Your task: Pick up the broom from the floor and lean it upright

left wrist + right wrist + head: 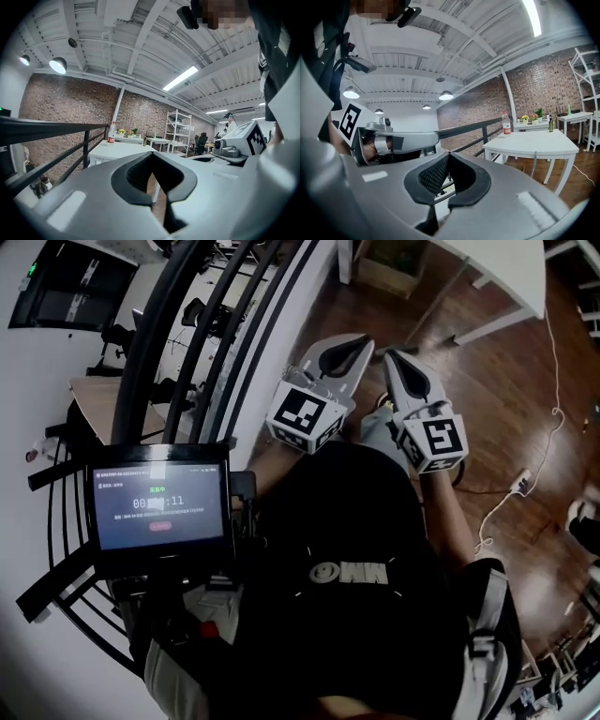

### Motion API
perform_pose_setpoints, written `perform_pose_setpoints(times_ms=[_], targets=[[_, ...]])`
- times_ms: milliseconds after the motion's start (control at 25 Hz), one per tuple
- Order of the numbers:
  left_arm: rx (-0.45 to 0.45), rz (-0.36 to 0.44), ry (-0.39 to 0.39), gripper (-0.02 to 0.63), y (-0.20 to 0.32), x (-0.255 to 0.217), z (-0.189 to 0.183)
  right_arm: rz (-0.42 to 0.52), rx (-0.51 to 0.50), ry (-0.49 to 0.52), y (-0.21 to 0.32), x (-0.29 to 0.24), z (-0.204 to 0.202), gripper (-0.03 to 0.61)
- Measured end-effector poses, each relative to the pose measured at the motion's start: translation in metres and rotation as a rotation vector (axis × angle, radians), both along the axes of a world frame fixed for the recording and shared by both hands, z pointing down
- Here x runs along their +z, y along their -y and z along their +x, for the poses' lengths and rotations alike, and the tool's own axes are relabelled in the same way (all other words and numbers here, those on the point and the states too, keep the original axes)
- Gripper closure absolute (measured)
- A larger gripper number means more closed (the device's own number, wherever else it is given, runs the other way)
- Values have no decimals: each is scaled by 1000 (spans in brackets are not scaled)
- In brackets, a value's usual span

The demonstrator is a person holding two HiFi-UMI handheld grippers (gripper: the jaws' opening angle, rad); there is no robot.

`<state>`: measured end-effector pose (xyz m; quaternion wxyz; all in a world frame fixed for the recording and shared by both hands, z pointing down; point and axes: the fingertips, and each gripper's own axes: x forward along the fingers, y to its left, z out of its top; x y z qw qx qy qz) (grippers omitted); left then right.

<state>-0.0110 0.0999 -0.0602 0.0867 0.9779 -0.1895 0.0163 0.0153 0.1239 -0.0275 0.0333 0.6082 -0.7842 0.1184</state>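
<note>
Left claw (pixel 361 343) and right claw (pixel 396 360) are clenched; a bottle (pixel 505 123) stands on the table (pixel 534 143).

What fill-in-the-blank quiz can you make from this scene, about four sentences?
1. The left gripper and right gripper both have their jaws ___, holding nothing.
2. The floor is brown ___.
3. The far wall is built of ___.
4. The bottle on the white table has a ___ label.
Missing words: shut; wood; brick; red.
</note>
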Motion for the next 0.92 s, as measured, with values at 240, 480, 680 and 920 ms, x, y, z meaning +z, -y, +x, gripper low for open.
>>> perform_pose_setpoints(times_ms=[240,480,680,920], targets=[[13,-5,-11,595,-3,-3,6,12,6,8,-3,-8,3,575],[6,-1,-12,595,-3,2,6,18,-8,-14,-2,-5,0,575],[-7,9,-4,595,2,6,4,24,-22,-19,2,-1,-5,575],[-11,14,1,595,5,5,3,38,-21,-3,8,-7,-7,575]])
